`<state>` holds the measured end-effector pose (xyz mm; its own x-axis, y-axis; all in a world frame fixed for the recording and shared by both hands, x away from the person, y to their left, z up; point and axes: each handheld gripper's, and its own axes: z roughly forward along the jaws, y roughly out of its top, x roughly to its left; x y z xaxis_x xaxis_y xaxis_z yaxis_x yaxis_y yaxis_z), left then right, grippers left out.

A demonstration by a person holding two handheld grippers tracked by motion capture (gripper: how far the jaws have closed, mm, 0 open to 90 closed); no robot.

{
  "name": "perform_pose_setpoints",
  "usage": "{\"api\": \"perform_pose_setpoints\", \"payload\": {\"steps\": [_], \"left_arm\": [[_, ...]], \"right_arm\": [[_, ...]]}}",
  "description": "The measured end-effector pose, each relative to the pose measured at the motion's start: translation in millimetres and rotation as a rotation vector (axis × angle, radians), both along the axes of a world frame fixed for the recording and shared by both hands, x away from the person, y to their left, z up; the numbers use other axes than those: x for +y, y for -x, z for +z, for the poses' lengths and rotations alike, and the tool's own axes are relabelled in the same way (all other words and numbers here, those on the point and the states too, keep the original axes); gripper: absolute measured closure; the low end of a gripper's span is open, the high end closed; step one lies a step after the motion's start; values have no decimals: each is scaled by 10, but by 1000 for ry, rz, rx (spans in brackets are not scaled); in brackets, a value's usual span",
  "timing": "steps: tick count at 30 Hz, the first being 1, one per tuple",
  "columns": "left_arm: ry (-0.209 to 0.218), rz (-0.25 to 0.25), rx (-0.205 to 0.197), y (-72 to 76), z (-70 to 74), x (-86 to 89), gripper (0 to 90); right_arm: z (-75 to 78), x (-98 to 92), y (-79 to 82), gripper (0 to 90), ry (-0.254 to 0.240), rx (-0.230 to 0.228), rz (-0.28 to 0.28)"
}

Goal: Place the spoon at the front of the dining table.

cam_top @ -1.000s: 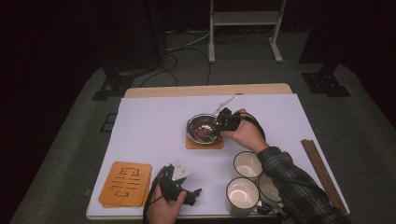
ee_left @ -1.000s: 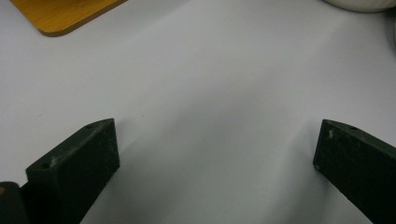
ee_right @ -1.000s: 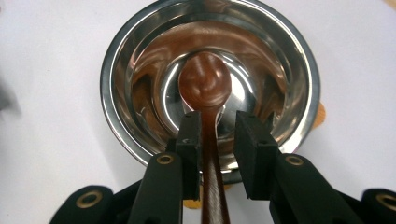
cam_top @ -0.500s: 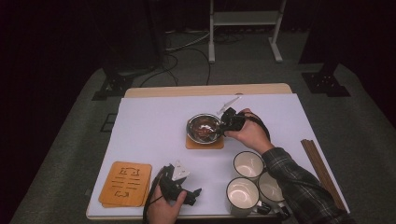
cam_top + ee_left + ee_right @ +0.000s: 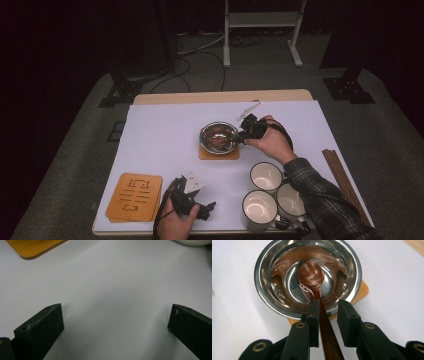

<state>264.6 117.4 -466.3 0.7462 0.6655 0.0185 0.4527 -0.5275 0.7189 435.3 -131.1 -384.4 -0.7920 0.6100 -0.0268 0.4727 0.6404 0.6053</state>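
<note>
At table centre: steel bowl (image 5: 308, 277) on wooden coaster (image 5: 362, 291), brown spoon (image 5: 312, 275) lying in bowl, handle running back between jaws of right gripper (image 5: 328, 311). Left jaw touching handle, right jaw apart from it; grip not closed. Spoon placed in bowl, judged done; release and withdrawal left. At near edge: left gripper (image 5: 115, 322) idle over bare sheet, jaws wide apart, holding nothing. Three mugs (image 5: 266, 176) near right. Orange board (image 5: 135, 196) bearing cut marks, unreadable. No brand legible.
</note>
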Motion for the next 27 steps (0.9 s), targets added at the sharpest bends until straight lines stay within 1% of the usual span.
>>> {"api": "perform_pose_setpoints", "payload": {"steps": [20, 27], "left_arm": [[1, 1, 0, 1, -1, -1, 0], [1, 1, 1, 1, -1, -1, 0]], "right_arm": [[25, -185, -77, 719, -24, -9, -55], [41, -212, -85, 719, -27, -16, -56]]}}
